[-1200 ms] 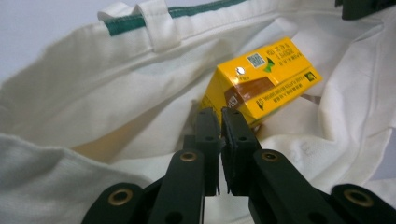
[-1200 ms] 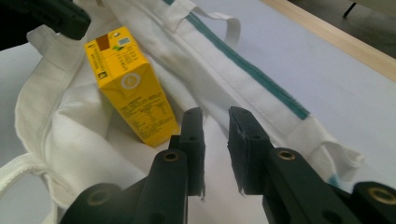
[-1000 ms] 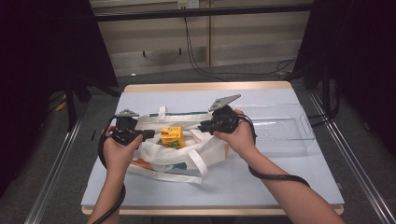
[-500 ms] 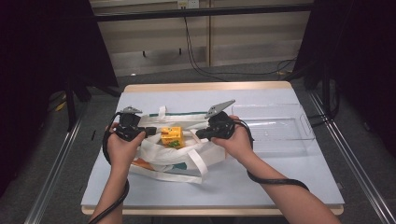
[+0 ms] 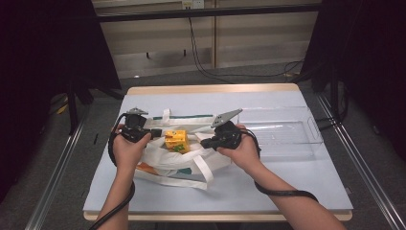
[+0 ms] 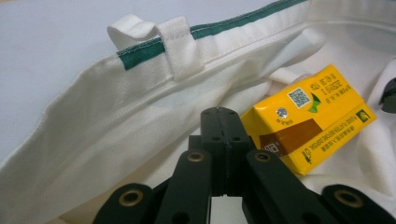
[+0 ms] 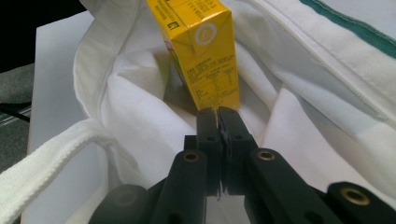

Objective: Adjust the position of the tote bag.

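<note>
A: Where am I in this? From the high view I see the bag point(image 5: 177, 158) at centre, lying on the table point(image 5: 287, 191), with the carton point(image 5: 175, 140) sitting in its open mouth.

B: That matches what I get. The left gripper point(image 5: 155, 132) pinches the bag's edge at centre left, and the right gripper point(image 5: 206, 142) has closed on the cloth just right of the carton. In the left gripper view the jaws meet tight at bottom centre, with white cloth around them; I take it as a grip on the bag, though the pinch itself is hard to make out.

A: And the right one?

B: Same story in the right gripper view: jaws closed, cloth bunched at the tips, carton point(image 7: 201, 51) just beyond them at top centre.

A: So the carton is in, or nearly.

B: I judge it mostly done. It rests on the bag's inner cloth, not deep. What is left is settling it or closing the mouth. The tray point(image 5: 287, 134) at right looks empty.

A: Which way does it lie?

B: In the left gripper view the carton point(image 6: 308, 121) lies on its side, long axis running lower left to upper right.
</note>
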